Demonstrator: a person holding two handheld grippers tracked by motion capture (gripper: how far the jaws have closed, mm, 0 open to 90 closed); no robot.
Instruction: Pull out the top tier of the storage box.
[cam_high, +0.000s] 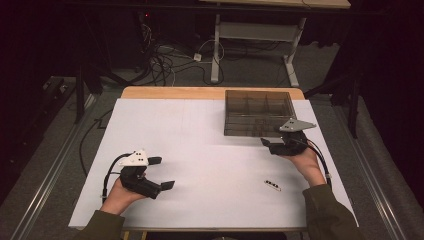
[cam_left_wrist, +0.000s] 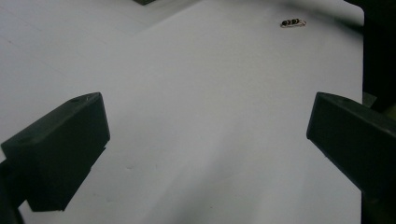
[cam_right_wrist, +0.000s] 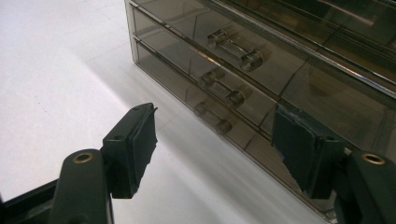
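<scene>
Jaws of my left gripper stood spread over bare white tabletop near its left edge, gripping nothing. Toward the near right corner lay a small dark-and-white beaded strip, untouched. My right gripper, jaws parted and empty, faced the lowest handle of the smoky clear-plastic drawer box at the far right corner. All drawers looked closed; opening one remained, I judged.

A drawer box stands at the table's far right; a small clip lies nearer, right of centre.
</scene>
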